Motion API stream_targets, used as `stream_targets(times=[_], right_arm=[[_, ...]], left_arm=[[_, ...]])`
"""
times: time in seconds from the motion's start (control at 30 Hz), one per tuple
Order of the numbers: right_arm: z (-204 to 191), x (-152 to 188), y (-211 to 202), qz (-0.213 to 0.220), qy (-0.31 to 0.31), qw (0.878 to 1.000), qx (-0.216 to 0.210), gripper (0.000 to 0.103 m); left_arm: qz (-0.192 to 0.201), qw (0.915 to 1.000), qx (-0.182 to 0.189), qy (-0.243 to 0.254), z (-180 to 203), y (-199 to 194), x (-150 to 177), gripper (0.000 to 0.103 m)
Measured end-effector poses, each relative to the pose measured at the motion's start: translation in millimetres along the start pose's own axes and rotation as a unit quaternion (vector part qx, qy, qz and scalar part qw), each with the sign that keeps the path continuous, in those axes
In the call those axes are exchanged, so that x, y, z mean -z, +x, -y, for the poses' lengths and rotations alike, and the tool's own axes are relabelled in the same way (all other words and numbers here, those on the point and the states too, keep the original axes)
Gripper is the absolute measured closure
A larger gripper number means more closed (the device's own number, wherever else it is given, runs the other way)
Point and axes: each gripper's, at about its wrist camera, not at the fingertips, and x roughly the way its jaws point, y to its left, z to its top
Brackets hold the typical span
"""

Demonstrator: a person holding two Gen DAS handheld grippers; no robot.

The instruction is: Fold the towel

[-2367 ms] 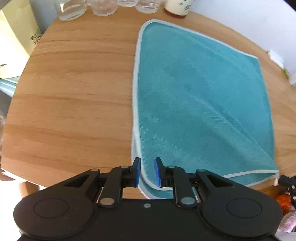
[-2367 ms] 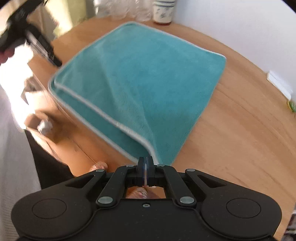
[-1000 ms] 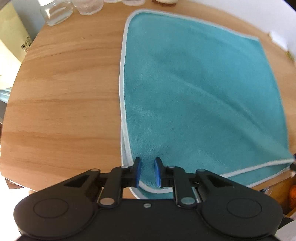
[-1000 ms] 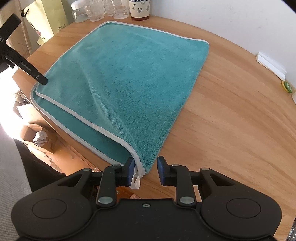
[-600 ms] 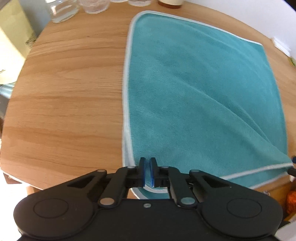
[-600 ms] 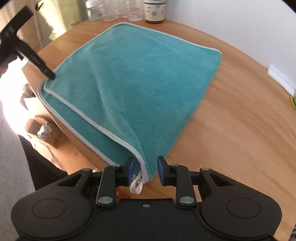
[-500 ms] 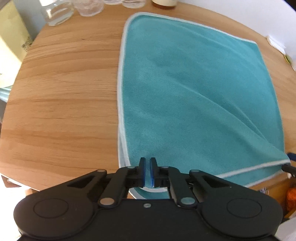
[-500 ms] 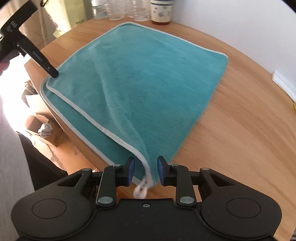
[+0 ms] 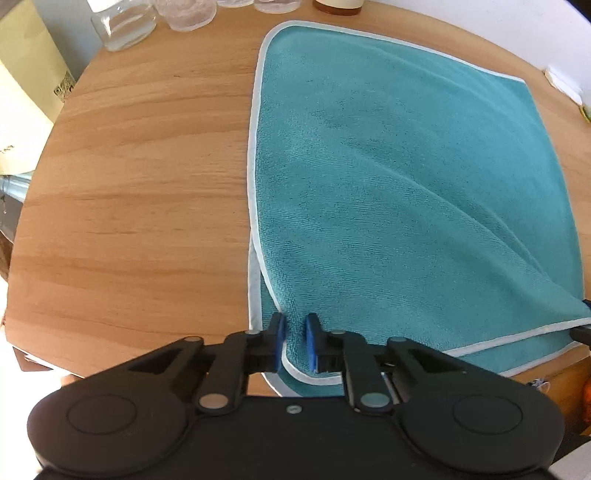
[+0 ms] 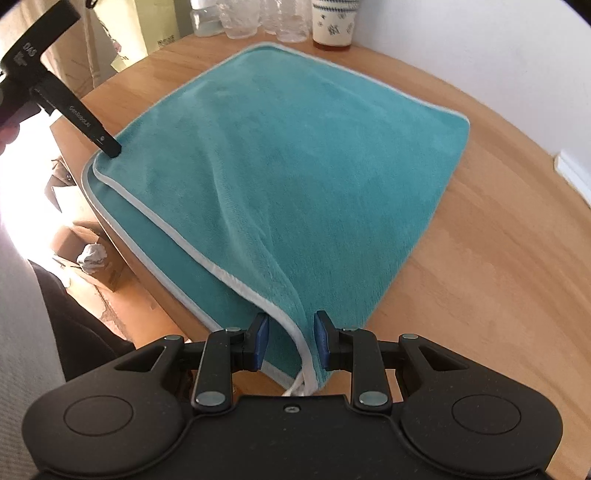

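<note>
A teal towel [image 9: 388,184] with pale edging lies folded in two layers on a round wooden table [image 9: 147,184]. My left gripper [image 9: 294,334] is open, and the towel's near left corner edge runs between its fingers. In the right wrist view the towel [image 10: 295,166] rises in a soft ridge toward its near right corner. My right gripper [image 10: 291,336] is open around that corner, where a white loop tag hangs below. The left gripper's tip [image 10: 110,151] rests at the towel's far corner in that view.
Glass jars [image 9: 122,22] and a patterned ceramic cup [image 10: 332,22] stand along the table's far edge. A paper bag [image 9: 22,110] stands left of the table. White items [image 10: 572,170] lie at the right. Cardboard boxes [image 10: 92,258] sit on the floor below.
My left gripper was shut on the near left corner half a second ago and is now open. My right gripper stays open and has slid further over its corner.
</note>
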Motion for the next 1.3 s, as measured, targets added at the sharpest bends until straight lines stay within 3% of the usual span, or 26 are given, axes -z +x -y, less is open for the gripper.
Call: stream_targets(times=[0.13,0.23,0.4,0.7,0.83,0.93,1.0,1.07,1.17,1.23,1.3], right_arm=[[10,1,-4,0.004,0.022,1.0,-0.008,0.074],[19,2,-6,0.006,0.043,0.999,-0.025,0.093],[21,2,-7,0.008,0.047,0.998,-0.045,0.1],[13,5,-30,0.016,0.016,0.997,-0.073,0.1],[7,7,-25,0.011,-0.003,0.998,-0.062,0.098],[-2,7,-13,-0.013,-0.027,0.998,-0.063,0.092],[-8,10,-6,-0.035,-0.045,0.996,-0.063,0.084],[-4,13,-11,-0.032,-0.043,0.997,-0.055,0.081],[5,17,-22,-0.022,-0.024,0.998,-0.049,0.075],[18,18,-32,-0.013,0.015,0.998,-0.052,0.073],[29,18,-34,-0.006,0.052,0.997,-0.054,0.073]], left_arm=[[0.003,1.0,-0.002,-0.004,2,-4,-2,0.098],[0.009,0.9999,-0.004,-0.008,0,-12,0,0.098],[0.012,0.9998,0.004,-0.014,-1,-28,5,0.098],[-0.003,0.9998,-0.015,0.009,2,-26,5,0.098],[-0.01,0.9997,-0.02,0.008,-3,-25,8,0.097],[-0.014,0.9992,-0.03,0.021,1,-21,10,0.097],[-0.011,0.9972,-0.049,0.056,10,-15,13,0.097],[-0.018,0.9952,-0.064,0.072,14,-7,16,0.095],[-0.033,0.9928,-0.085,0.078,13,3,16,0.084],[-0.029,0.9914,-0.092,0.089,12,1,17,0.067],[-0.02,0.991,-0.097,0.09,9,-6,15,0.062]])
